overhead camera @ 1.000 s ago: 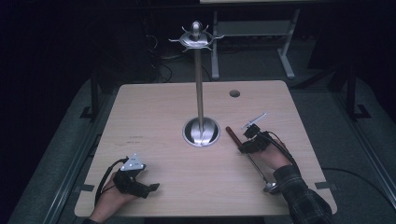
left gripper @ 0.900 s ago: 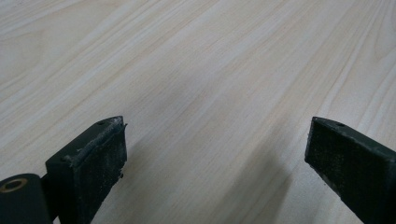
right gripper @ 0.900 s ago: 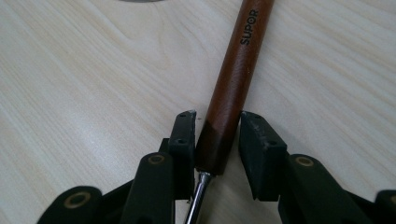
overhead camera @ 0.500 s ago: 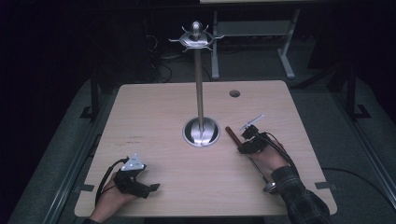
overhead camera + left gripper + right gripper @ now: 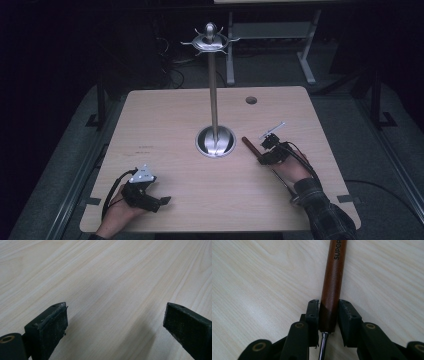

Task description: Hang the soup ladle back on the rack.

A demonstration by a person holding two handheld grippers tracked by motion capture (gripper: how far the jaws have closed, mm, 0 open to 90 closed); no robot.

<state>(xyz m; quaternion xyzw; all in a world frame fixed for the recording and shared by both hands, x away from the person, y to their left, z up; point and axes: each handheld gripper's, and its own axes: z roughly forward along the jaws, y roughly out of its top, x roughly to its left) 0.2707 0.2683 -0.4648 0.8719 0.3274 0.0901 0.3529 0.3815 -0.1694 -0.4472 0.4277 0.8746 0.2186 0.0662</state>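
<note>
A tool with a brown wooden handle [image 5: 333, 277] marked SUPOR and a thin metal shaft [image 5: 323, 345] lies flat on the light wood table [image 5: 175, 115]. My right gripper [image 5: 329, 305] is shut on the handle's lower end, one jaw on each side. From above, the handle [image 5: 249, 146] lies just right of the stand's round base, with the right gripper [image 5: 262, 158] at its near end and the shaft running back under the hand. My left gripper [image 5: 161, 202] rests at the table's near left, open, with bare wood between its jaws [image 5: 116, 312].
A tall metal stand [image 5: 214, 90] with a round base [image 5: 215, 141] and a ring of hooks at its top [image 5: 210, 42] rises from the table's middle. A cable hole [image 5: 251, 100] sits at the far right. Dark floor and desk legs lie beyond.
The right gripper has shifted only slightly at the handle. The left gripper and the stand have stayed in place.
</note>
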